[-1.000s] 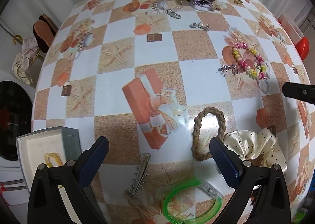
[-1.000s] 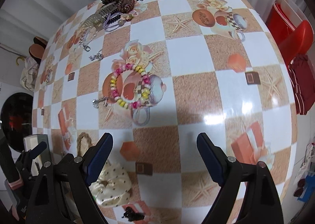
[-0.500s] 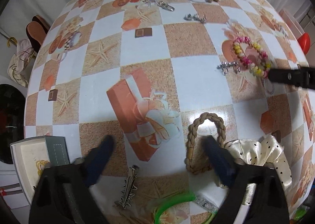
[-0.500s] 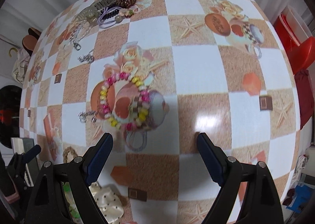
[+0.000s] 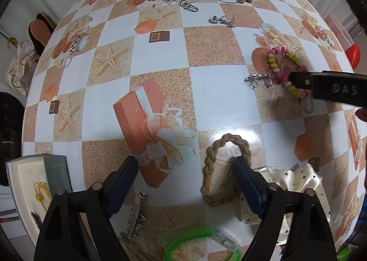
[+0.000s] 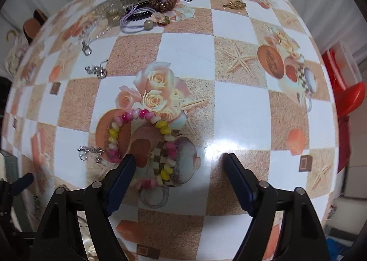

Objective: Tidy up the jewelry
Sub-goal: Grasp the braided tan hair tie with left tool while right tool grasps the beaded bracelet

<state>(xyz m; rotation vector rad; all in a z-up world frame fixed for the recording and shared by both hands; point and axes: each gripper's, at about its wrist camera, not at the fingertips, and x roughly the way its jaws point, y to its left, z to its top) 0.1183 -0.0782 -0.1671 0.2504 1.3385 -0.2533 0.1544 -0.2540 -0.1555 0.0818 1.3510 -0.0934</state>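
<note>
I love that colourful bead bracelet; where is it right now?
In the right wrist view, the bead bracelet lies flat on the table, between the open right gripper fingers, beside a small silver charm.

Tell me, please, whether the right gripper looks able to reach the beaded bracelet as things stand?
Probably yes: the right gripper is open just above the beaded bracelet, one finger already over its beads, and nothing lies between them.

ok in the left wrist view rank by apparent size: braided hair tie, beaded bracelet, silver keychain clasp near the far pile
1. braided hair tie, though it lies nearest the camera
2. beaded bracelet, partly hidden by the right tool
3. silver keychain clasp, farthest away
</note>
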